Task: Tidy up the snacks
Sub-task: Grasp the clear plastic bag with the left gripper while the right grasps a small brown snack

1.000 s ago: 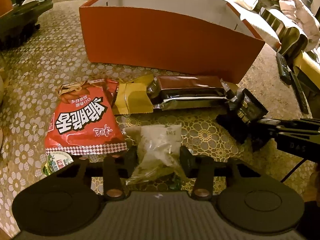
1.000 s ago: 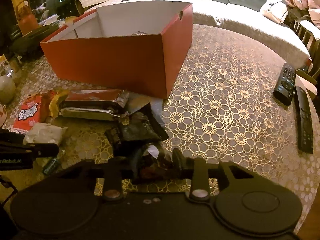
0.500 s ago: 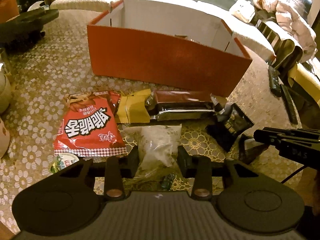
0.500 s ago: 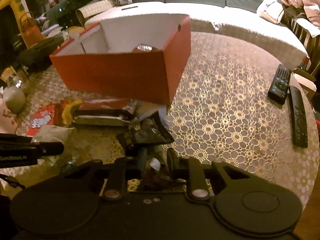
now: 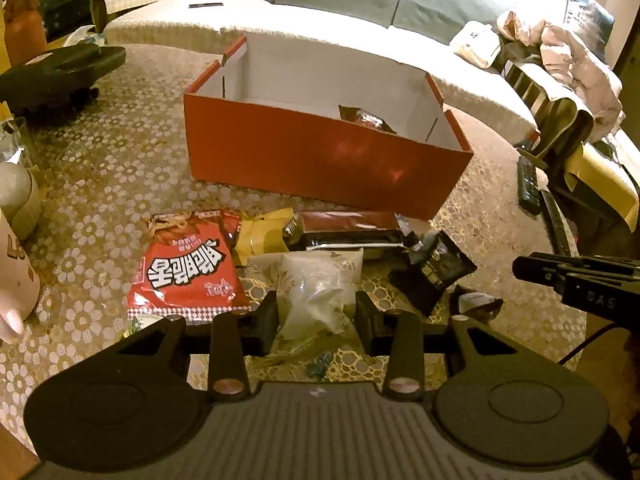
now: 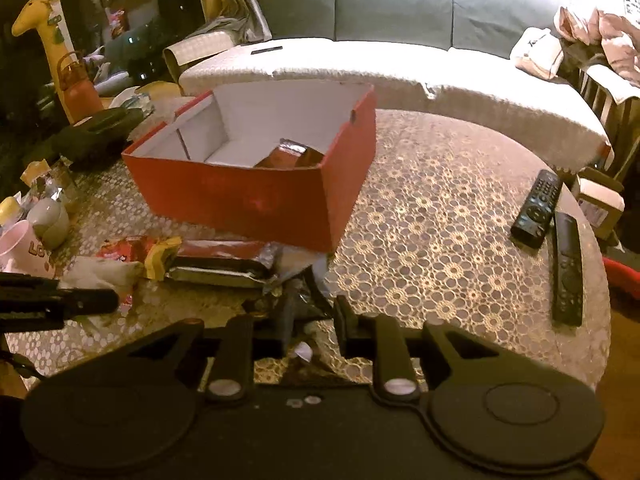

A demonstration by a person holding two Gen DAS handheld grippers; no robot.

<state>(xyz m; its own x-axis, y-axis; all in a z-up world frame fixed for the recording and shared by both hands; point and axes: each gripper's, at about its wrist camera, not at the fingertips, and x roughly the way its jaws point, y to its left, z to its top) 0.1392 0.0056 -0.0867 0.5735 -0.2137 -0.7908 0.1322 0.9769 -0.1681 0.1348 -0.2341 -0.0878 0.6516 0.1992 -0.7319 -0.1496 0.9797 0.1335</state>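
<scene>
My left gripper [image 5: 316, 314] is shut on a clear white snack bag [image 5: 316, 288] and holds it above the table. My right gripper [image 6: 310, 320] is shut on a small dark snack packet [image 6: 304, 350], which also shows in the left wrist view [image 5: 476, 304]. An open red box [image 5: 324, 160] [image 6: 256, 196] stands behind the snacks with one dark red packet [image 6: 290, 156] inside. On the table lie a red bag [image 5: 186, 270], a yellow packet [image 5: 264, 234], a long dark bar [image 5: 348, 232] and a black packet [image 5: 436, 270].
Two remotes [image 6: 536, 208] [image 6: 566, 268] lie at the table's right edge. A pink mug [image 6: 20, 252], a jar [image 6: 50, 218] and a black object [image 5: 56, 76] stand at the left. A sofa [image 6: 400, 64] runs behind the table.
Both grippers have risen and drawn back from the table, each carrying its snack. The inside of the red box has come into view.
</scene>
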